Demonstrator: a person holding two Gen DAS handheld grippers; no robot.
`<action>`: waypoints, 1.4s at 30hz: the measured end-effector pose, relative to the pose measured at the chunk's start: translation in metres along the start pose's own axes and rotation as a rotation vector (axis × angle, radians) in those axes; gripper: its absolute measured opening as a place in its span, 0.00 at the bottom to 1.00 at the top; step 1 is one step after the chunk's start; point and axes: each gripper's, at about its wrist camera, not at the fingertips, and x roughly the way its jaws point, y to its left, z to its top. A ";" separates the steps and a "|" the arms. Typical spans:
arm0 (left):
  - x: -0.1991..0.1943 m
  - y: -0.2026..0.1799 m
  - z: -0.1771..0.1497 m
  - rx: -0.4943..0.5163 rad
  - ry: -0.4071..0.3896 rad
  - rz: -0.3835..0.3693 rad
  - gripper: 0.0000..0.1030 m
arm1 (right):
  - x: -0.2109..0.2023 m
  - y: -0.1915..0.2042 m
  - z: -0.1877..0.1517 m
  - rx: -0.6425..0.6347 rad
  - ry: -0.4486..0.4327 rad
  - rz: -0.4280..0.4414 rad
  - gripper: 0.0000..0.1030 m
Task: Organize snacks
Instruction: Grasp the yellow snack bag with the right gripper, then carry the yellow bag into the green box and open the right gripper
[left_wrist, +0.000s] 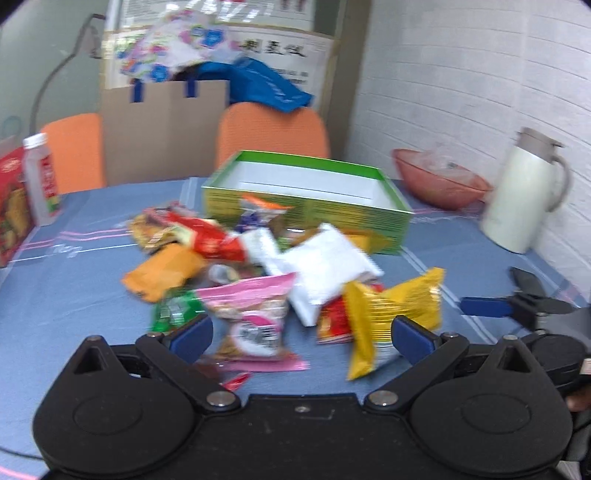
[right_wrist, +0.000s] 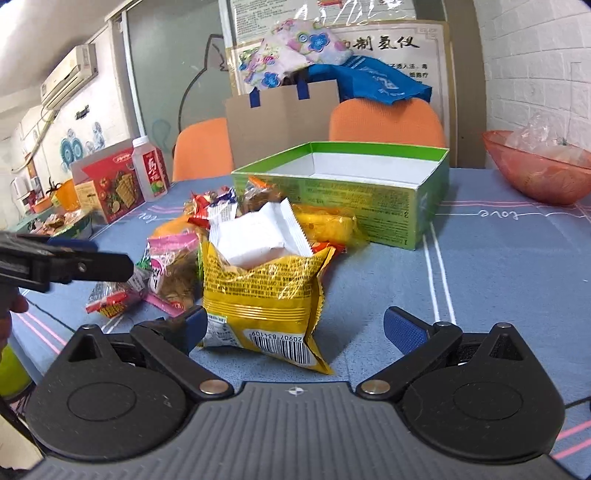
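Note:
A heap of snack packets lies on the blue tablecloth in front of an open green box (left_wrist: 306, 218) (right_wrist: 369, 206) with a white, empty inside. My left gripper (left_wrist: 301, 338) is open just before a pink packet (left_wrist: 251, 321), which lies between its blue fingertips. My right gripper (right_wrist: 293, 326) is open around a yellow packet (right_wrist: 262, 291) that shows a barcode; the same yellow packet (left_wrist: 391, 314) sits right of the pink one. A white packet (left_wrist: 325, 266) (right_wrist: 258, 236) rests on top of the heap. Orange, red and green packets lie around them.
A cream jug (left_wrist: 524, 192) and a pink bowl (left_wrist: 439, 181) (right_wrist: 539, 170) stand at the right by the wall. A red carton (right_wrist: 114, 184) and a bottle (left_wrist: 40, 177) (right_wrist: 149, 168) stand at the left. Orange chairs and a cardboard box are behind the table.

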 end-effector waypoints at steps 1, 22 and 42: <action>0.007 -0.004 0.001 0.004 0.014 -0.032 1.00 | 0.001 0.000 0.000 -0.008 0.009 0.019 1.00; 0.048 -0.011 0.035 -0.193 0.066 -0.353 0.40 | -0.009 -0.007 0.010 -0.044 -0.008 0.132 0.72; 0.183 0.025 0.150 -0.218 0.046 -0.336 0.40 | 0.092 -0.069 0.112 0.084 -0.145 -0.009 0.71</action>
